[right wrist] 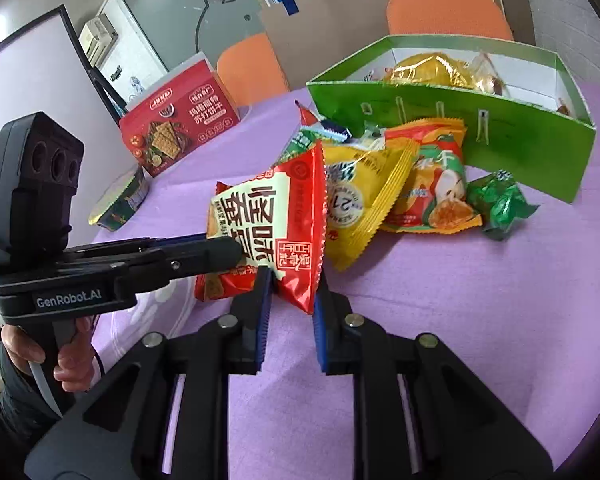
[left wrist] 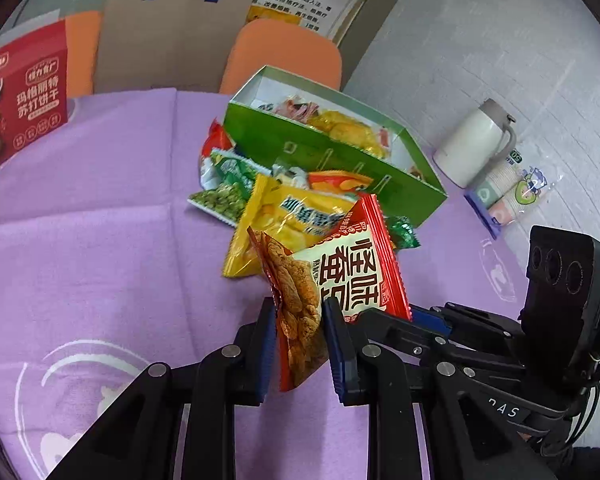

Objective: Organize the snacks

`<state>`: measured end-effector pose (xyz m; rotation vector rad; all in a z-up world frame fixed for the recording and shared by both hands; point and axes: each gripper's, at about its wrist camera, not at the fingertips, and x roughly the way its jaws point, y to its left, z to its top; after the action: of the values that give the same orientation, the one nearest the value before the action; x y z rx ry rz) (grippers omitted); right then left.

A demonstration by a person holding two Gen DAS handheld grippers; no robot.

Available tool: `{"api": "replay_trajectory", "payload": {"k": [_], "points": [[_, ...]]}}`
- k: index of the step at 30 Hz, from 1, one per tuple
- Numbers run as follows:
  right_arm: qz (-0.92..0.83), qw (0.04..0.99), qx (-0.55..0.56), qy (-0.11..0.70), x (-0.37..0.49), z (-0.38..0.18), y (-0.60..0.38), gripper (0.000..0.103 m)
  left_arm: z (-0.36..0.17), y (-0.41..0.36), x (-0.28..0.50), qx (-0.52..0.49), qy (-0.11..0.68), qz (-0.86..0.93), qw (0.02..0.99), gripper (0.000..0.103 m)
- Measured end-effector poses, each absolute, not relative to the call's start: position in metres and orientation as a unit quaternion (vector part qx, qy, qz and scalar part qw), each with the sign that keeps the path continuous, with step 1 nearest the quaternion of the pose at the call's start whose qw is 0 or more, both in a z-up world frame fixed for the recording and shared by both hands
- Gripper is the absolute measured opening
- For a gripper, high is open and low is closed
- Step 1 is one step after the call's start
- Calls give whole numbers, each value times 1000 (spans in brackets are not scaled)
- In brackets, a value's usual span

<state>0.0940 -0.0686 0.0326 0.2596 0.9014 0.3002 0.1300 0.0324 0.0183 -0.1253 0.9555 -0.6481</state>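
Both the left gripper [left wrist: 298, 344] and right gripper [right wrist: 290, 308] clamp one red snack packet [left wrist: 356, 268], several packets still piled outside the part-filled green box [left wrist: 328, 152].

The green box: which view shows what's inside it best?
The left wrist view: it looks down into the green box, showing yellow and pinkish packets against its white lining. The right wrist view mostly shows the front wall, with only a gold packet peeking over.
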Motion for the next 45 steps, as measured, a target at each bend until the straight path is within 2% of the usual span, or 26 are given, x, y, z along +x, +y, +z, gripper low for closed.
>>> {"api": "replay_trajectory", "payload": {"k": [12,25,26,28,29,30,31,32,34,45], "points": [[93,924,131,347,97,94,-134,21,80,-47,167,-9,396,-354,847,23],[30,937,144,317,157,96,-214,21,79,-127,253,-27,401,-375,836,23],[27,937,143,317,161,93,-217,22,75,-131,258,-26,406,-372,834,25],[9,937,121,328,170,80,-221,28,63,-139,266,-15,420,-357,834,41],[-6,937,104,335,170,74,-221,39,59,-140,266,-8,423,-345,837,61],[-17,937,88,338,169,68,-221,48,57,-140,264,-3,420,-335,843,75],[-20,940,77,332,164,65,-220,60,55,-138,261,-2,409,-331,850,79],[-11,946,69,317,158,65,-219,66,54,-138,258,0,402,-330,854,81],[-22,949,56,310,150,67,-215,72,53,-137,256,7,406,-326,854,82],[-8,947,104,304,108,88,-208,73,62,-114,217,19,412,-313,855,82]]}}
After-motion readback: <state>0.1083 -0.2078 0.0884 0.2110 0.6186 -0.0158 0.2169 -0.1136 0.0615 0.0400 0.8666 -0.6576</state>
